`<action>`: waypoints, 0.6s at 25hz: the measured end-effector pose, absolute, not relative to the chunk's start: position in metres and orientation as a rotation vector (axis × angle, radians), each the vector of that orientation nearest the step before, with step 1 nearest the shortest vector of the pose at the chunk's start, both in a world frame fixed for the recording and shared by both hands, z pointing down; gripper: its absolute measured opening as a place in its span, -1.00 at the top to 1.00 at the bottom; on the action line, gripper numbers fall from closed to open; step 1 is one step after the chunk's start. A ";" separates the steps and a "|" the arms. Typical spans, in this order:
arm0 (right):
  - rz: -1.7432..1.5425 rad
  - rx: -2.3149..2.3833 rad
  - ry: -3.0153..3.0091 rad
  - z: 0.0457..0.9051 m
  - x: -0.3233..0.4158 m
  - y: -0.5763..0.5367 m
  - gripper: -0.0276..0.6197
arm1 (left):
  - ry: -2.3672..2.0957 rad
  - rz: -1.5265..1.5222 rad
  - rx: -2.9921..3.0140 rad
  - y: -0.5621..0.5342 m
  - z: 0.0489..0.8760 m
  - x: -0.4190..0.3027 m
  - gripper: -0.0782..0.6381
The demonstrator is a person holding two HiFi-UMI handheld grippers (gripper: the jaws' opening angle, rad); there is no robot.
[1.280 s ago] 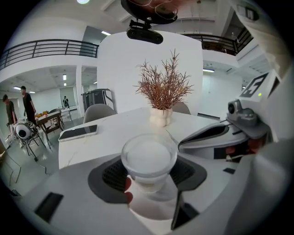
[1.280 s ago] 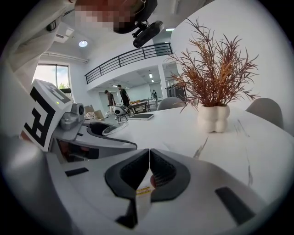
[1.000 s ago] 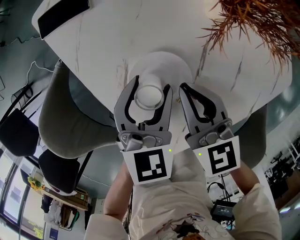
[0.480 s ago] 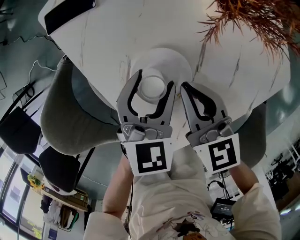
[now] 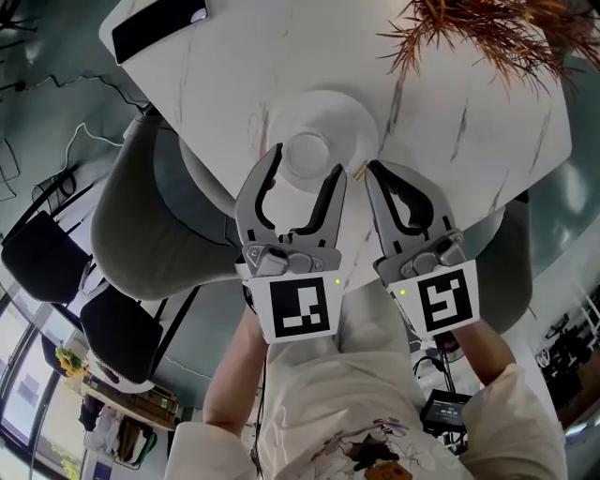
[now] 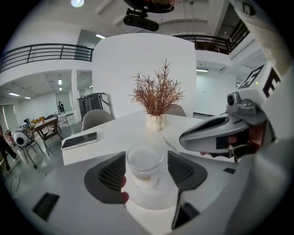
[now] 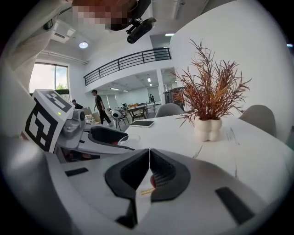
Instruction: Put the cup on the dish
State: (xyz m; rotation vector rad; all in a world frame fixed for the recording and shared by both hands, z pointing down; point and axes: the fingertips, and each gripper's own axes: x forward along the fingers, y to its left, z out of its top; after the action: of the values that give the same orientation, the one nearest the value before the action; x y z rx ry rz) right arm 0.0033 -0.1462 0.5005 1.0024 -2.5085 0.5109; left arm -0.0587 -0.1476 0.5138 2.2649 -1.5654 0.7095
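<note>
Looking from the left side across: there's a dark phone lying on the white tabletop, well ahead and off to the left of the left tool.

The left tool has its jaws spread apart. The cup stands upright right between them, dead ahead along the tool's line. In the left gripper view I can see a sliver of gap on each side, so the pads look like they're flanking the cup and not squeezing it. The cup sits on the white dish, which lies flat under and just past the jaw tips.

So to me the placing part looks basically done. The cup is round and upright, so angle doesn't matter much. What matters is that it's straight in front of the left tool, inside the open jaws. My guess is the clean exit is straight back toward the person, since any sideways drift could nudge the cup off centre.

The right tool is just beside it on the right, jaws pressed together with nothing in them, a bit further from the cup. A dried reddish plant in a white vase stands ahead of that tool, to its right.
</note>
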 end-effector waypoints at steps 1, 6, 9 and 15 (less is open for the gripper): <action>0.504 1.006 -2.515 0.497 0.003 -0.145 0.90 | -1.572 0.705 2.268 -0.147 0.509 -0.059 0.02; 0.466 1.026 -2.539 0.481 -0.002 -0.138 0.90 | -1.587 0.691 2.292 -0.139 0.479 -0.060 0.02; 0.460 1.043 -2.543 0.468 -0.002 -0.129 0.90 | -1.583 0.674 2.310 -0.131 0.457 -0.058 0.02; 0.457 1.033 -2.568 0.440 -0.003 -0.111 0.90 | -1.582 0.635 2.359 -0.117 0.424 -0.059 0.03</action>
State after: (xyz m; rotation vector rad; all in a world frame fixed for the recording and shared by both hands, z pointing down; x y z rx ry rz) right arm -0.0028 -0.1106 0.4402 1.0329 -2.5683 0.4574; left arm -0.0588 -0.1167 0.4241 2.3593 -1.5823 0.6350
